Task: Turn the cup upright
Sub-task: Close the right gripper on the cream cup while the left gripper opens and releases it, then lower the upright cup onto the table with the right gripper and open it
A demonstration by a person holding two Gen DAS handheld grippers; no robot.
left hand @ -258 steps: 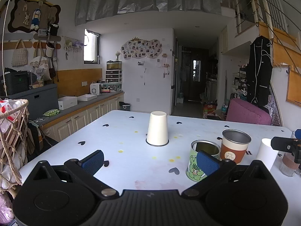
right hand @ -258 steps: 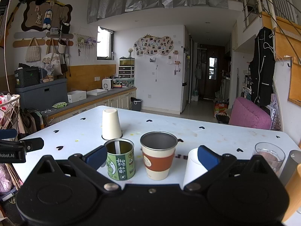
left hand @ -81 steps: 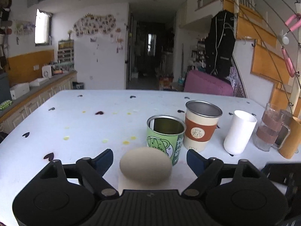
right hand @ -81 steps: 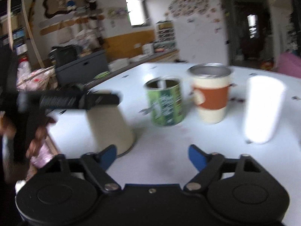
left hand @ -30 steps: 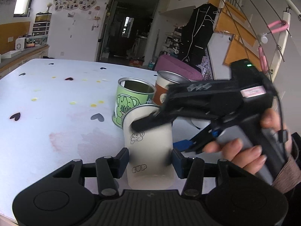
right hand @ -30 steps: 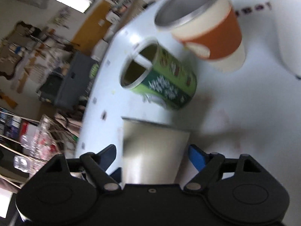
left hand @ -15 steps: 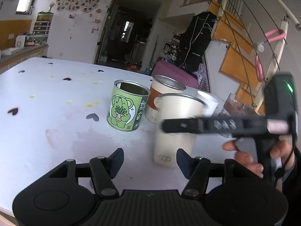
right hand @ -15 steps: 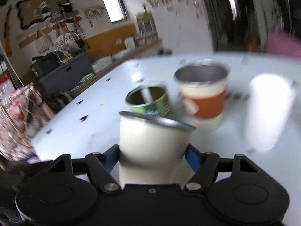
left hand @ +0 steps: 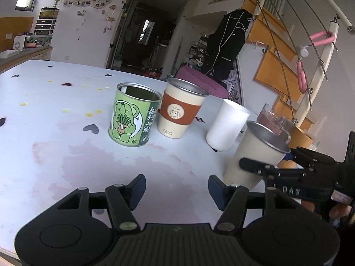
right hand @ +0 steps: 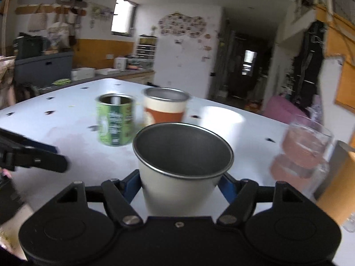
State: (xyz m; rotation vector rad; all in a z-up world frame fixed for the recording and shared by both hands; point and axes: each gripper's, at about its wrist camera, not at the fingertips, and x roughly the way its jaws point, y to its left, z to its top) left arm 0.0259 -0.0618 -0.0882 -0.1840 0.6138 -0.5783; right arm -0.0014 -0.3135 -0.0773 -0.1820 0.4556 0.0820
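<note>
The right gripper (right hand: 180,182) clamps its blue-padded fingers (right hand: 228,187) on the cream metal-rimmed cup (right hand: 180,166), which sits mouth-up, slightly tilted, at the near right part of the white heart-dotted table (left hand: 55,137). The left gripper (left hand: 176,189) hovers beside it, jaws spread and empty, facing a green elephant-print tin (left hand: 133,118), an orange-sleeved cup (left hand: 180,114) and a white tumbler (left hand: 226,127).
</note>
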